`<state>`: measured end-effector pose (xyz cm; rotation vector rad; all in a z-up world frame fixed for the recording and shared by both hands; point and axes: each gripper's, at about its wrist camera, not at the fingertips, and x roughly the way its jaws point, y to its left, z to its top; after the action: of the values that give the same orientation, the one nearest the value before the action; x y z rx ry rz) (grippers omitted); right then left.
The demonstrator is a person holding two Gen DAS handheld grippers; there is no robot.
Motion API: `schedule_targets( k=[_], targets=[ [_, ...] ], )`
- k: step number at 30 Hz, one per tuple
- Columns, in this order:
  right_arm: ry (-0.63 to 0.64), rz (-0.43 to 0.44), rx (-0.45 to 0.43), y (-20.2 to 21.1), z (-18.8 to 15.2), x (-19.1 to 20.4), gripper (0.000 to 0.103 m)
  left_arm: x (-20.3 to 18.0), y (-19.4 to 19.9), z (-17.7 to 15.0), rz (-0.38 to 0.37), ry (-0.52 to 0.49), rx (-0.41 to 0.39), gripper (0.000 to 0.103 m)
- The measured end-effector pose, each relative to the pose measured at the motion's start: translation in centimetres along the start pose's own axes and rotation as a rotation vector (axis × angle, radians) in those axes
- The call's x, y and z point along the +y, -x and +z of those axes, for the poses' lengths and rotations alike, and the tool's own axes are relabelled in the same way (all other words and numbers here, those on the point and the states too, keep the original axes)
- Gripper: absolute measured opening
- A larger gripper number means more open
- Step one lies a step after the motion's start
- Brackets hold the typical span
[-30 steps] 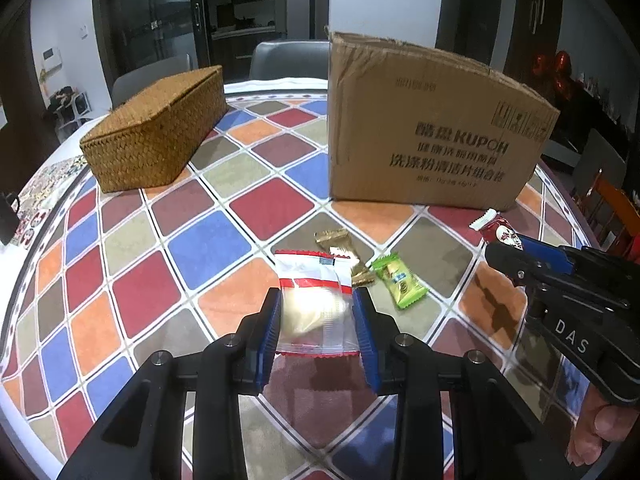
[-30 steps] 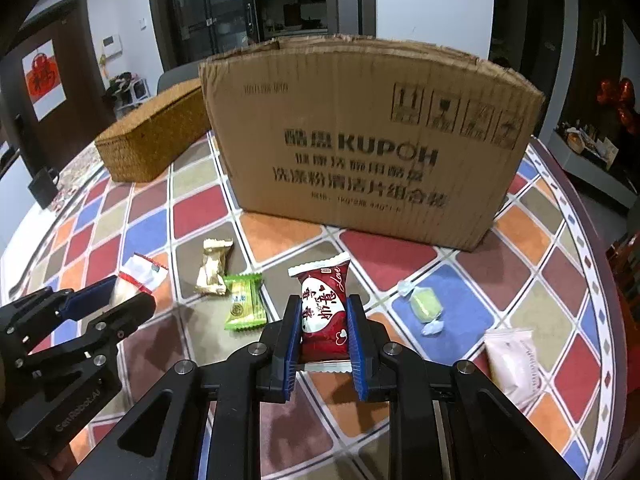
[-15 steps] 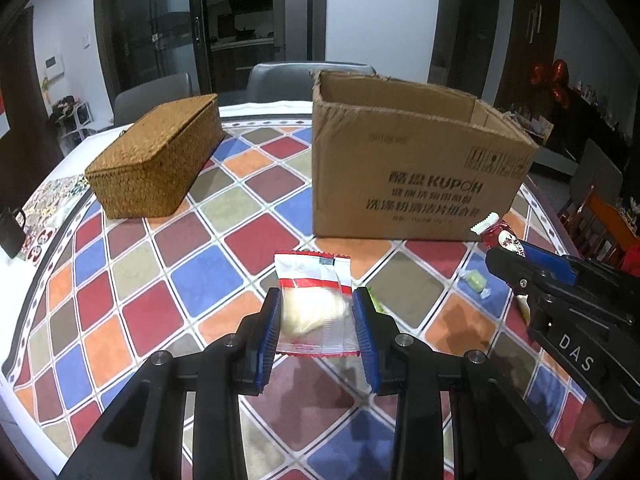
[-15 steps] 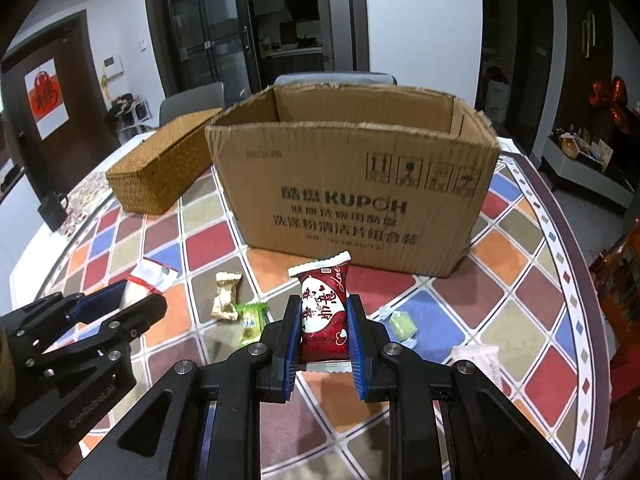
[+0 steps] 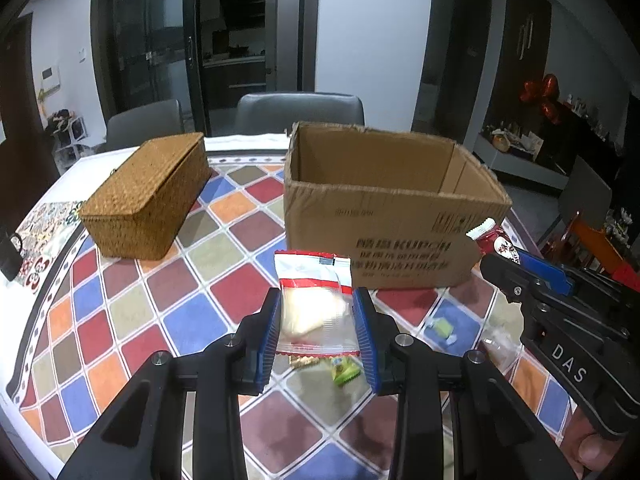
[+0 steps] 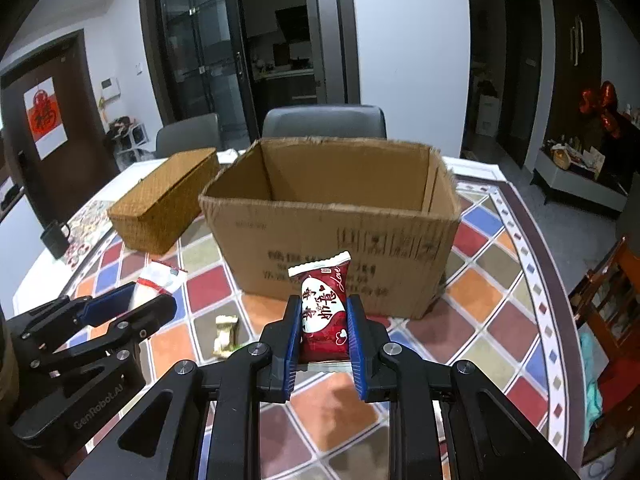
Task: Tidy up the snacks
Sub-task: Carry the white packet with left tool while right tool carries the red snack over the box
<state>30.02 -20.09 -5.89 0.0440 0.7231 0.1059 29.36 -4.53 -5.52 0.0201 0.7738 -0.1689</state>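
Both grippers raised in front of the open cardboard box point(image 6: 332, 216) for the drop: left gripper point(image 5: 316, 324) clamped on clear-and-white snack packet point(image 5: 314, 300), right gripper point(image 6: 323, 330) clamped on red snack packet point(image 6: 323, 312), more snacks on the table point(image 5: 180, 304) below.

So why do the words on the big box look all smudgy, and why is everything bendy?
In both wrist views the print on the cardboard box is smeared by motion blur, while the clear snack packet and red snack packet look sharp. The fisheye lens curves the table edge.
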Motion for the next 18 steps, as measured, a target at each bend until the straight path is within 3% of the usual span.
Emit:
schedule_targets(
  k=[18],
  targets=[
    [-0.010, -0.017, -0.045, 0.4, 4.1, -1.3, 0.023, -0.8, -0.7, 4.4, -0.023, -0.017, -0.026, 0.035]
  ],
)
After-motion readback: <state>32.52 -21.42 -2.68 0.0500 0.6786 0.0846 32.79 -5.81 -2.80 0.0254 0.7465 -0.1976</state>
